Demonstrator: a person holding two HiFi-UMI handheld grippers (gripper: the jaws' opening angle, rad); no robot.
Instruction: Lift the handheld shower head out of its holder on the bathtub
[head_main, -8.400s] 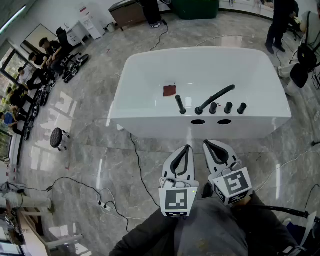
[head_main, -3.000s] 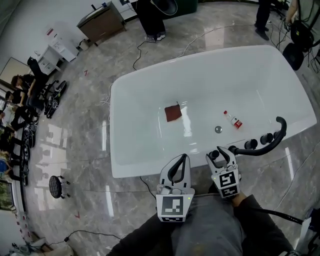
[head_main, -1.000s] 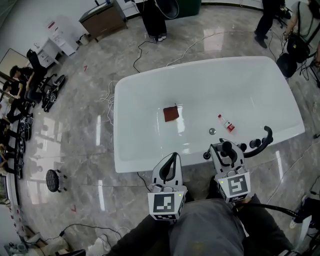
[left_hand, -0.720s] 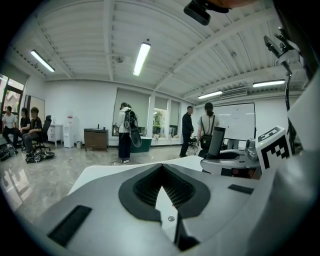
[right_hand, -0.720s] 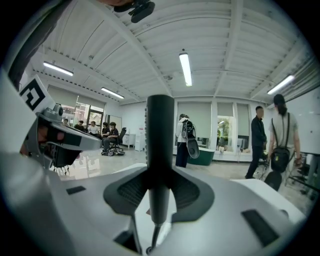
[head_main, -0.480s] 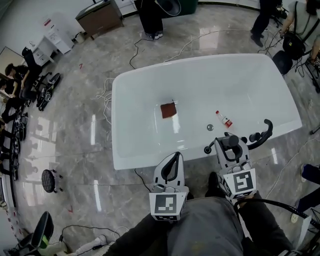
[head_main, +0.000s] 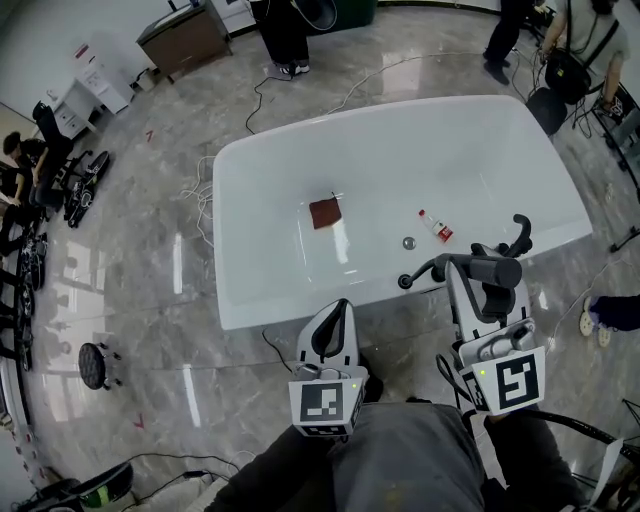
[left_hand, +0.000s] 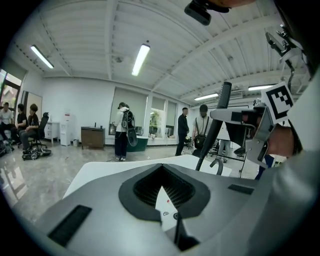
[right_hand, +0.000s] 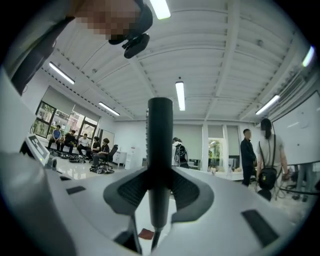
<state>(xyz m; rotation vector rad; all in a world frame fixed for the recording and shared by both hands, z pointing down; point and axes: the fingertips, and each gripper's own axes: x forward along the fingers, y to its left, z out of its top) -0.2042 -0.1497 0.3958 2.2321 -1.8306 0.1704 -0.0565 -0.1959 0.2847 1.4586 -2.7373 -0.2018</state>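
Observation:
The black handheld shower head (head_main: 492, 271) lies crosswise in my right gripper (head_main: 487, 273), which is shut on its handle and holds it raised above the white bathtub's near rim (head_main: 300, 300). Its hose trails down to a black fitting (head_main: 403, 283) on the rim. In the right gripper view the handle (right_hand: 160, 150) stands upright between the pads of the right gripper (right_hand: 159, 187). The black spout (head_main: 520, 234) and knobs stay on the rim to the right. My left gripper (head_main: 335, 308) hovers before the tub, jaws together and empty; the left gripper (left_hand: 162, 187) faces over the tub.
Inside the tub lie a brown cloth (head_main: 323, 212), a small bottle (head_main: 434, 227) and the drain (head_main: 408, 242). Cables (head_main: 272, 345) run on the marble floor. A stool (head_main: 92, 365) stands at left. People stand beyond the tub's far end.
My right gripper has risen with the shower head, lifting it well above the tub rim with the hose trailing. The left gripper has shifted only slightly.

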